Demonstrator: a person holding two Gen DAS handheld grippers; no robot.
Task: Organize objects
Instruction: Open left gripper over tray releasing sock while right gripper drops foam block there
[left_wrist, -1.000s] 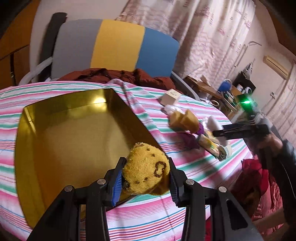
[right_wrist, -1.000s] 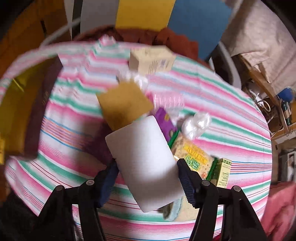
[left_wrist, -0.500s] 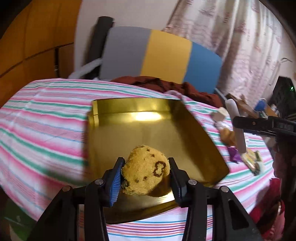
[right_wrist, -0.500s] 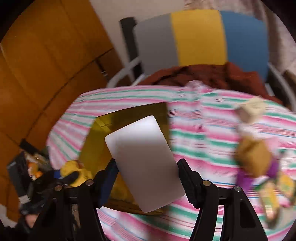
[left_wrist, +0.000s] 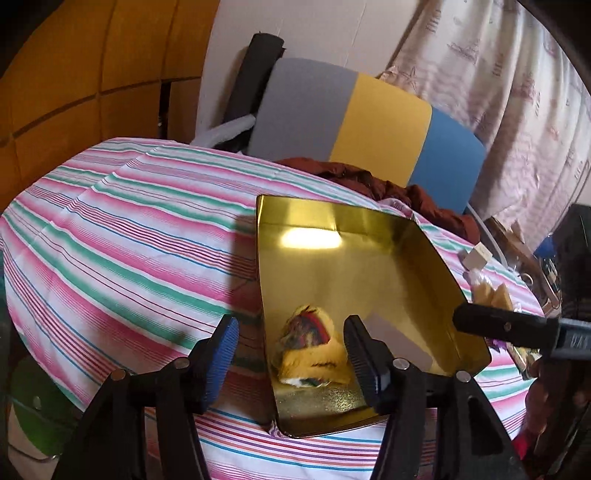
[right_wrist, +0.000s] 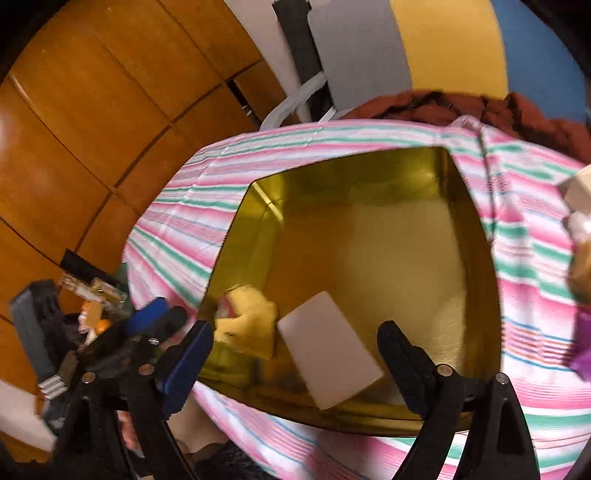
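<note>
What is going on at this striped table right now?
A person with a gripper in each hand is sorting things into a gold tin. Both the left gripper and right gripper are open above it. A yellow sock and white card lie inside; other items wait on the tablecloth.

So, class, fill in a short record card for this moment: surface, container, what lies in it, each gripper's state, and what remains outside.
surface: striped tablecloth
container: gold tin tray, open top
contents: yellow knitted sock and white flat block, side by side at the near end
left gripper: open, holding nothing
right gripper: open, holding nothing
outside tray: small cream box and blurred packets on the cloth to the right
</note>
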